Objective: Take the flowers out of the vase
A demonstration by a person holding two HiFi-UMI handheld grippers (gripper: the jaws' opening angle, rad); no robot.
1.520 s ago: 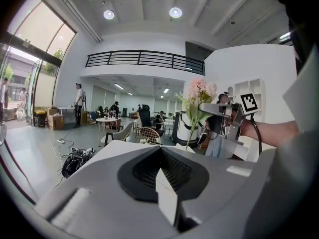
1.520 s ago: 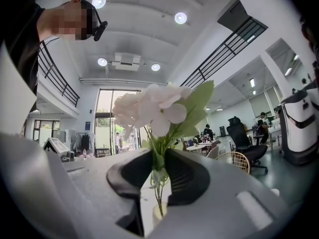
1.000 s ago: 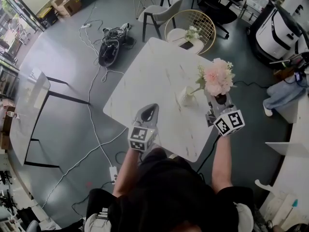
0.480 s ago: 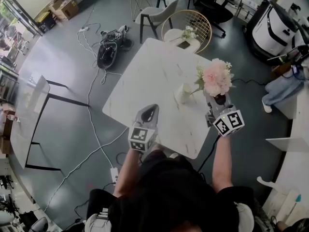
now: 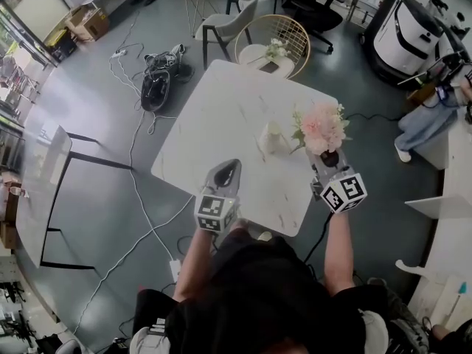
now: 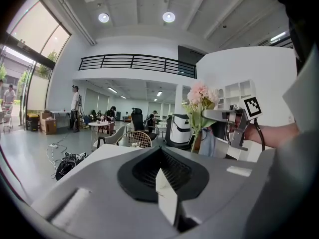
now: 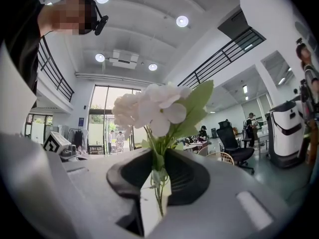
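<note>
1. Your left gripper (image 5: 225,169) hangs over the near edge of the white marble-patterned table (image 5: 214,124). Its jaws are pressed together with nothing between them. It plays no part in the task at this moment.

2. The small white ceramic vase (image 5: 271,139) stands upright on the table's right half, well ahead of the left gripper. No stem seems to sit in its mouth, though the head view is too small to be sure. One green leaf reaches towards it from the right.

3. The bunch of pale pink flowers with green leaves (image 5: 321,126) is just beside the vase, on its right, and lifted off the table. It looks clear of the vase.

4. Your right gripper (image 5: 327,161) is clamped on the thin green stems. The right gripper view shows them pinched between the jaws, with the blooms standing up above.

5. By my reading, the removal itself is done. All that may be left is to carry the bunch away from the vase and lay it down somewhere. Keep the grip gentle, since the stems look thin.
</note>
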